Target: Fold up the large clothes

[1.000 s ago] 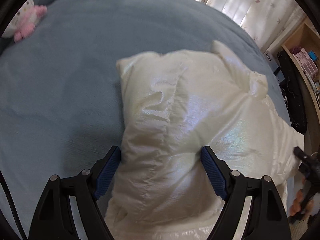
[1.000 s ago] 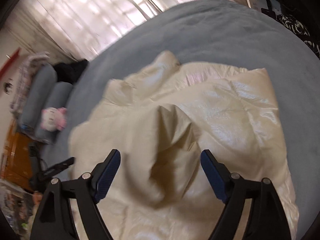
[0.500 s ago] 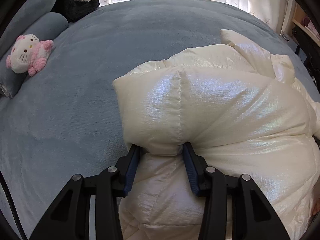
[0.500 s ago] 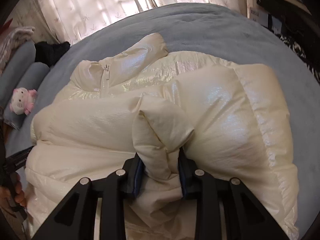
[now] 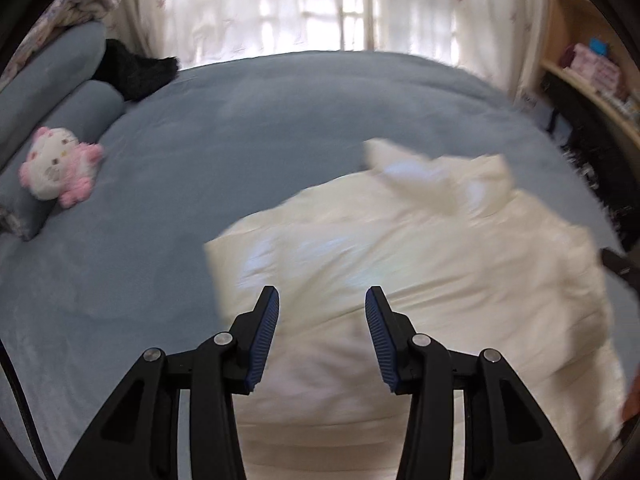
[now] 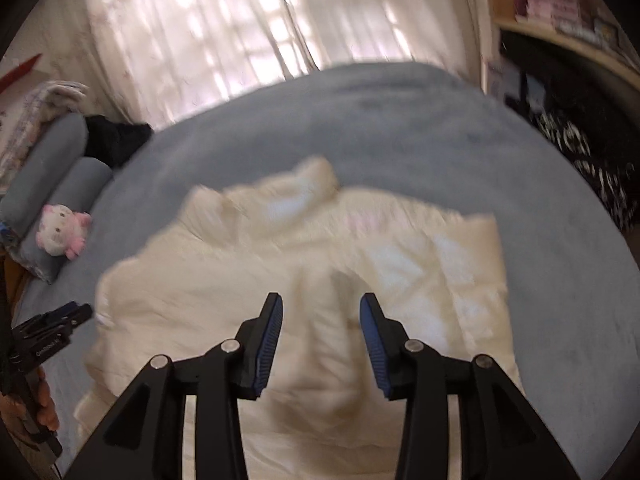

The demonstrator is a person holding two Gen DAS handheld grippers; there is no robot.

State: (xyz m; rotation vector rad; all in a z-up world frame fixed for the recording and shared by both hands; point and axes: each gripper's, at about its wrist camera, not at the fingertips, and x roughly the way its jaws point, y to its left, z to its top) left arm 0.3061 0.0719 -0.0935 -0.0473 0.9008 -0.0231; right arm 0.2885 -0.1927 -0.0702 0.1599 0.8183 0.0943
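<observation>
this is a bedroom in a home. a wide bed (image 5: pixel 280 128) with a grey-blue cover fills the middle. at 9 o'clock lie grey bolster pillows (image 5: pixel 60 92) and a pink and white plush toy (image 5: pixel 60 168). at 12 o'clock hang thin white curtains (image 5: pixel 320 4) with daylight behind them. at 2 o'clock stands a wooden shelf (image 5: pixel 580 60) with small boxes on it.

Backlit curtains (image 5: pixel 320 4), motion-blurred jacket (image 5: pixel 400 264), dark fisheye corners.
</observation>
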